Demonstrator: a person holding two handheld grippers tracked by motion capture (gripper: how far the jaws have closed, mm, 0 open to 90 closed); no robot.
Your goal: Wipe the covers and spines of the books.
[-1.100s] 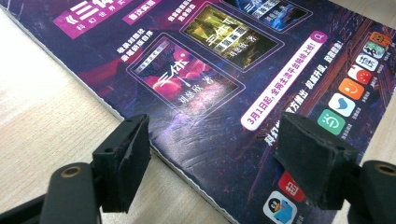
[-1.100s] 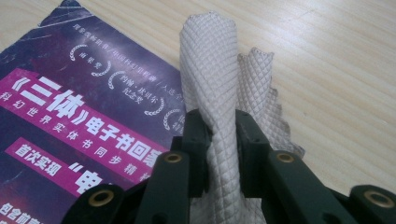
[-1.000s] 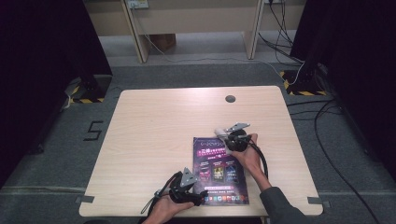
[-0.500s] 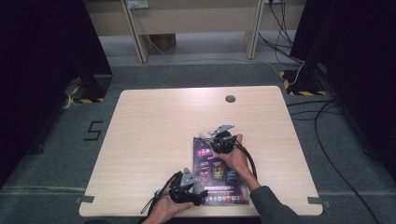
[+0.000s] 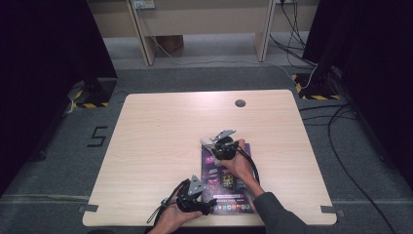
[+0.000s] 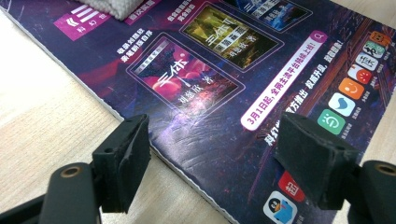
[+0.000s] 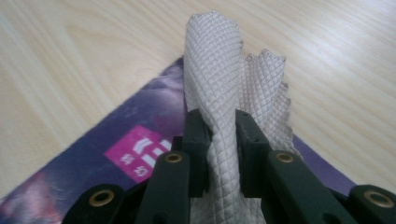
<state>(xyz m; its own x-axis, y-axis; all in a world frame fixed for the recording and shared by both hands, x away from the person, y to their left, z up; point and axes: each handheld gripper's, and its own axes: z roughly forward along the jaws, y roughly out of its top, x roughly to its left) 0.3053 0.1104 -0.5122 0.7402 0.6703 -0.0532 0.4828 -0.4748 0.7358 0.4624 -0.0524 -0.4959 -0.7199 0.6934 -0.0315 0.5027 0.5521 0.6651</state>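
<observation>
Grey carpet surrounds a pale wooden table (image 5: pixel 160 141), with dark curtains at either side. From the high view, a purple magazine (image 5: pixel 229 183) lies flat near my edge of the table. My left gripper (image 5: pixel 207 208) rests at the magazine's near left corner, apparently to pin it down. My right gripper (image 5: pixel 208 145) sits at the far left corner, with a small white cloth (image 5: pixel 206 142) at its tip, probably for wiping the cover. No containers are on the table.

From the left gripper view, my two black jaws stand wide apart over the glossy cover (image 6: pixel 210 84), one above the bare wood just off the magazine's edge, the other above the print. Nothing is between them; whether they press on the cover I cannot tell. A corner of the cloth (image 6: pixel 114 7) shows at the top edge.

From the right gripper view, my jaws are clenched on a fold of the waffle-textured cloth (image 7: pixel 219 74), which stands up bunched between them. Below it is the magazine's corner (image 7: pixel 140 140), with bare wood beyond.
</observation>
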